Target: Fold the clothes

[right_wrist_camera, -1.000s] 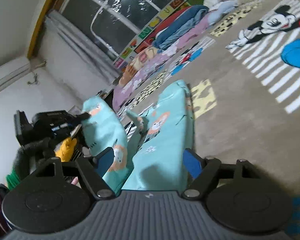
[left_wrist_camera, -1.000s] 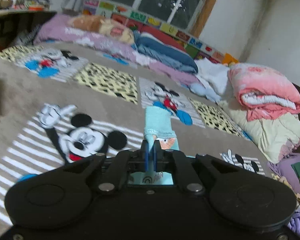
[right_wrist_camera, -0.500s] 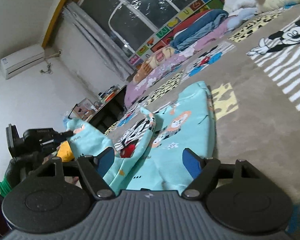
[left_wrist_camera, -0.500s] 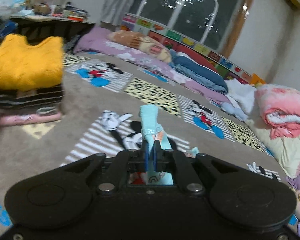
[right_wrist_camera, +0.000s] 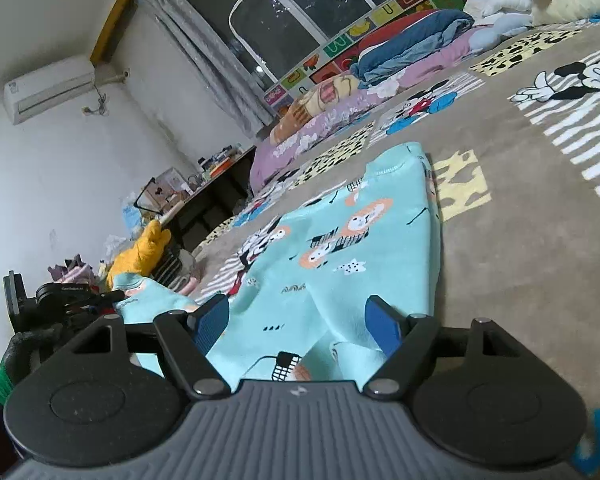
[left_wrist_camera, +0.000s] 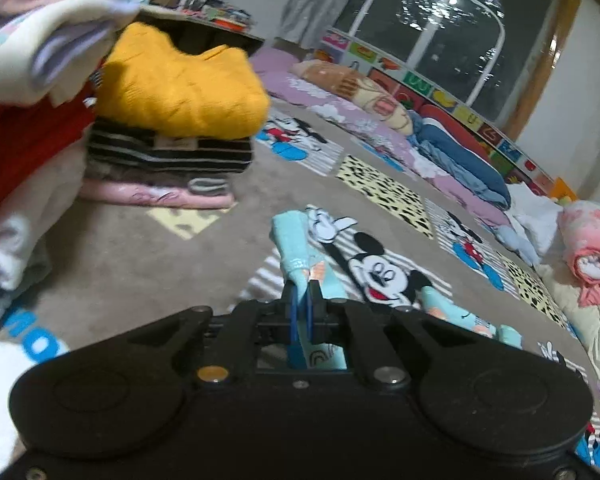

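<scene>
jaws of the left gripper (left_wrist_camera: 300, 300) are pinched tight on a fold of the teal garment (right_wrist_camera: 340, 240); those of the right gripper (right_wrist_camera: 298, 326) stand wide apart, straddling its near edge. the garment lies flat on the mickey blanket (right_wrist_camera: 540, 220), its near end hidden behind the gripper body. folded stack (left_wrist_camera: 172, 120) far left, blurred.

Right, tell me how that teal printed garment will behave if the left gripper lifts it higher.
Probably floppy: the teal garment lies rumpled on the blanket, and the sleeve pinched in the left gripper bends limply. It looks like thin knit, so likely light. With the right gripper open, the rest would probably drag and unfold.
</scene>
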A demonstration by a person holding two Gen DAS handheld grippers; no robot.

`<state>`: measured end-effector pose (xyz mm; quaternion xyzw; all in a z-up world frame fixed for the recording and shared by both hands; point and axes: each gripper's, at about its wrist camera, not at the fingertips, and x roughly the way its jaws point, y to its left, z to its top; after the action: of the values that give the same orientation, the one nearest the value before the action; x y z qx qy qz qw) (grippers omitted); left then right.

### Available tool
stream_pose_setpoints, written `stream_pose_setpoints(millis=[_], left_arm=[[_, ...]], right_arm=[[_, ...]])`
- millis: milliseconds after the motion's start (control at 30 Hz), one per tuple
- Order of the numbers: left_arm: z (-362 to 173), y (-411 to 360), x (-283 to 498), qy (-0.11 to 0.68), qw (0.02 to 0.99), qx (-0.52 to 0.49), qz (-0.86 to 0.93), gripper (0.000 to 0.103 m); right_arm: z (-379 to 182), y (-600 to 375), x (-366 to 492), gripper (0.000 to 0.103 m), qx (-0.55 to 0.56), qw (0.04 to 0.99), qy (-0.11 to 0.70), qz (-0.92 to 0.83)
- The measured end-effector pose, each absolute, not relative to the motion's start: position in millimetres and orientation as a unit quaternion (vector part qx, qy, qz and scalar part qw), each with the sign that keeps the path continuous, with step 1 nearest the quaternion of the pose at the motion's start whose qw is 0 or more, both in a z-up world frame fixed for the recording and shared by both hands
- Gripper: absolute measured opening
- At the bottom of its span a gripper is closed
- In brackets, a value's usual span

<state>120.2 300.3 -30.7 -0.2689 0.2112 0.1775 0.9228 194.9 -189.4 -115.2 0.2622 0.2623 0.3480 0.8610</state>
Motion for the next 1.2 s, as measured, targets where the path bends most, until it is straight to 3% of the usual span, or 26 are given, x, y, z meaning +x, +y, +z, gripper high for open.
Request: stream_pose_setpoints(millis=[733, 933, 1000, 1200], left_arm=[[-108.2, 339.4, 109.3, 0.266, 0.873, -0.337, 0.231, 0.003], [-108.9, 352.3, 102.8, 0.269, 0.854, -0.372, 0.247, 0.016], [-99.3, 346.3, 99.8, 0.265, 0.856, -0.349, 0.275, 0.028], [-67.4, 308.3, 101.4, 0.249, 0.893, -0.262, 0.269, 0.028]], right_arm=[[-123.7, -183.8, 197.1, 0.074, 0.239, 0.865, 0.281, 0.340], [-124.8, -184.3, 199.0, 0.074, 0.237, 0.865, 0.283, 0.339], [-124.2, -184.8, 199.0, 0.074, 0.237, 0.866, 0.283, 0.339], [-121.8, -186.7, 198.9, 0.074, 0.237, 0.867, 0.281, 0.337]])
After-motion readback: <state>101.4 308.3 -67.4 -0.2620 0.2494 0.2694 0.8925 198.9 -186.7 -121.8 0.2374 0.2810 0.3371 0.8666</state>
